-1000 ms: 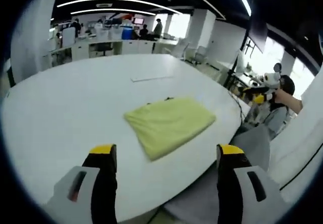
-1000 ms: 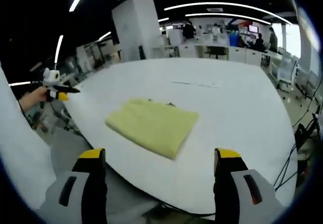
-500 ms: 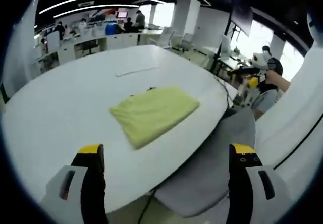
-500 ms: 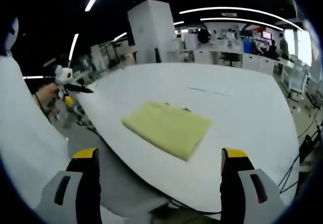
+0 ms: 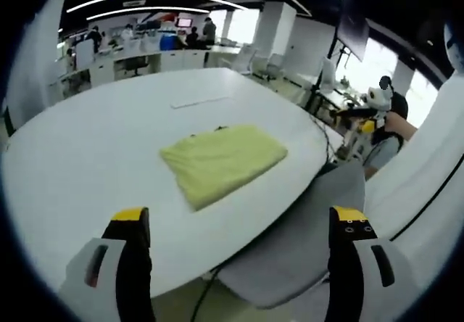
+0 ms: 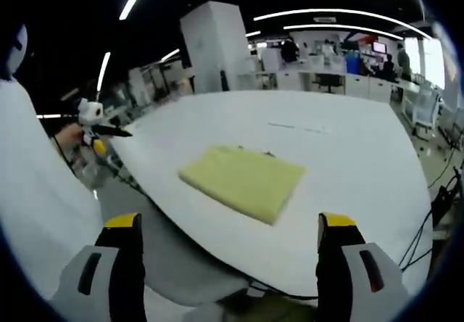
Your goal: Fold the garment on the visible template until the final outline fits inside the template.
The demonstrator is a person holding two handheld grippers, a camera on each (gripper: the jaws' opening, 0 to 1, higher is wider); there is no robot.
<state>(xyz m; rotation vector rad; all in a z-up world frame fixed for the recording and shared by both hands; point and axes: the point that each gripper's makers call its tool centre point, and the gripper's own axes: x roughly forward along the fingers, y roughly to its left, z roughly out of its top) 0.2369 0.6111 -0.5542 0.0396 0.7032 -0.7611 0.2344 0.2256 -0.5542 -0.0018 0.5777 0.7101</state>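
Left gripper view: folded yellow garment on white table | grey chair between | both claws wide, empty

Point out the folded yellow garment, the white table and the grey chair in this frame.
folded yellow garment (image 5: 223,161), left gripper view, middle of its top face.
white table (image 5: 87,162), left gripper view, bare top left of the garment.
grey chair (image 5: 304,228), left gripper view, seat at the table's near edge.
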